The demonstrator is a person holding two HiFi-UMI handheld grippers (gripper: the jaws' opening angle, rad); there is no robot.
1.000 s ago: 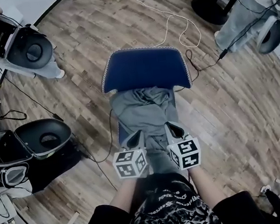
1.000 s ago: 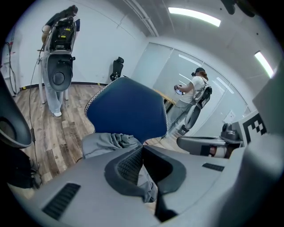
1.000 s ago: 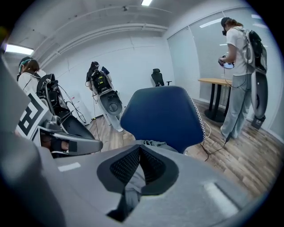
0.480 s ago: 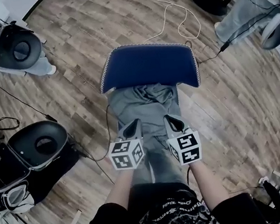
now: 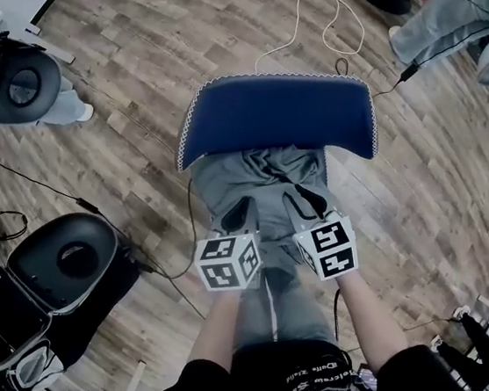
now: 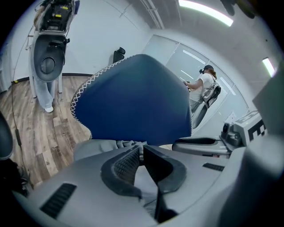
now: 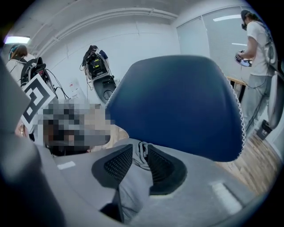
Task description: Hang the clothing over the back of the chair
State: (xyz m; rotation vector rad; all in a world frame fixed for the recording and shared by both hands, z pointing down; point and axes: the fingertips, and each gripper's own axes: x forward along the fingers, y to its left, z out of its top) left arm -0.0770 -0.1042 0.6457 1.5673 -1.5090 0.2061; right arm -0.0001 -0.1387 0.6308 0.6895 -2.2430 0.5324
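The clothing [image 5: 255, 175] lies on the seat just ahead of my tongs, bunched under the chair back [image 5: 275, 120] and not over it. Compared with a second ago, both tongs sit lower and closer in to that chair back. The clothing is plain grey cloth, thin and limp, rucked into soft ridges at the tips and running back beneath the tongs toward me. The left tongs [image 5: 241, 208] are closed tight with a pinch of the cloth at the tips. The right tongs [image 5: 302, 199] have just been opening and stand narrowly apart, with a loose fold of the cloth lying in the gap. Their pads [image 7: 117, 165] are black and finely ribbed. Beyond the tips, the chair back is a wide, rounded blue pad with pale zigzag stitching along its edge. Wood-plank floor [image 5: 130, 125] spreads to either side of the tongs, and a white cable [image 5: 312, 22] loops on it beyond the chair
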